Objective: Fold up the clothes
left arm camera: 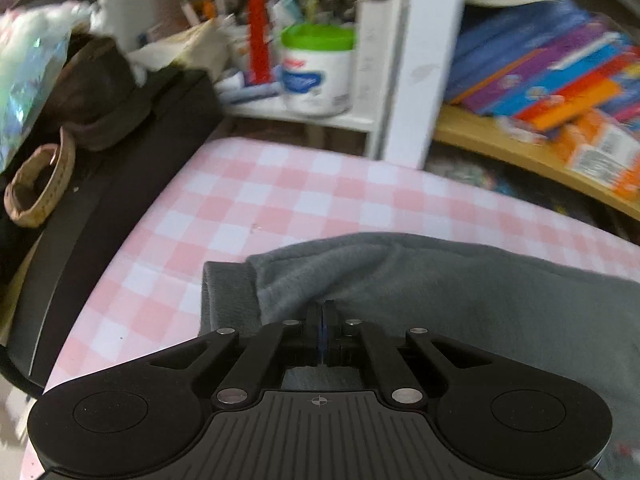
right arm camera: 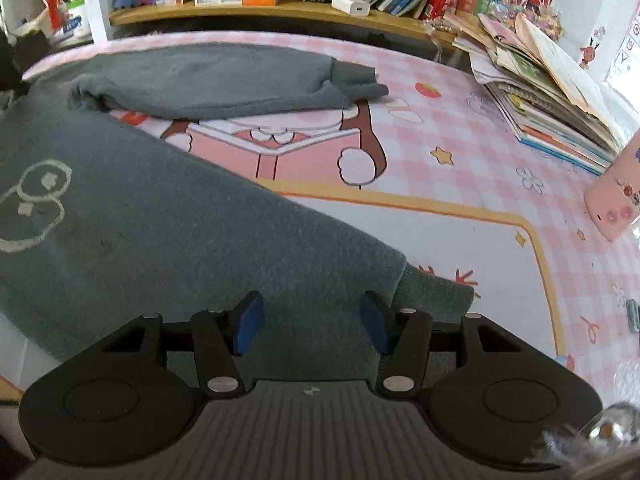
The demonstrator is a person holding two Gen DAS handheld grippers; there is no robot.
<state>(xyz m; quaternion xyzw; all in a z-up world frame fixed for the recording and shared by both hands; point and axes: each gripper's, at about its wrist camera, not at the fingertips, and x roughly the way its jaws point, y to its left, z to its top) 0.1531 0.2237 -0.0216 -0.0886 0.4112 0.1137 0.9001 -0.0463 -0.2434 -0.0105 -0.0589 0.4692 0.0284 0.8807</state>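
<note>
The grey sweatpants [right arm camera: 168, 216] lie spread on the pink checked mat [right arm camera: 460, 148], one leg running toward 5 o'clock in the right wrist view, the other [right arm camera: 224, 76] lying across the far side at 11 to 12 o'clock. In the left wrist view the grey cloth fills 3 to 5 o'clock, a ribbed cuff [left arm camera: 228, 296] at the centre.

The left gripper [left arm camera: 324, 314] has its jaws pressed together with grey fabric right at the tips; a thin pinch of cloth looks likely, though the frame does not show it clearly. The right gripper [right arm camera: 312, 322] stands with jaws half apart above the near leg, just short of its cuff [right arm camera: 432, 292], pads not pressing on it.

If the left pinch holds only one layer, the leg may slip free or drag unevenly, leaving a crooked fold. The right jaws could close on a bunch rather than an edge.

At 12 o'clock in the left view, a white tub with a green lid [left arm camera: 318, 72] sits closed on a white shelf; its contents are hidden. A wooden shelf [right arm camera: 280, 10] holds books and boxes.
</note>
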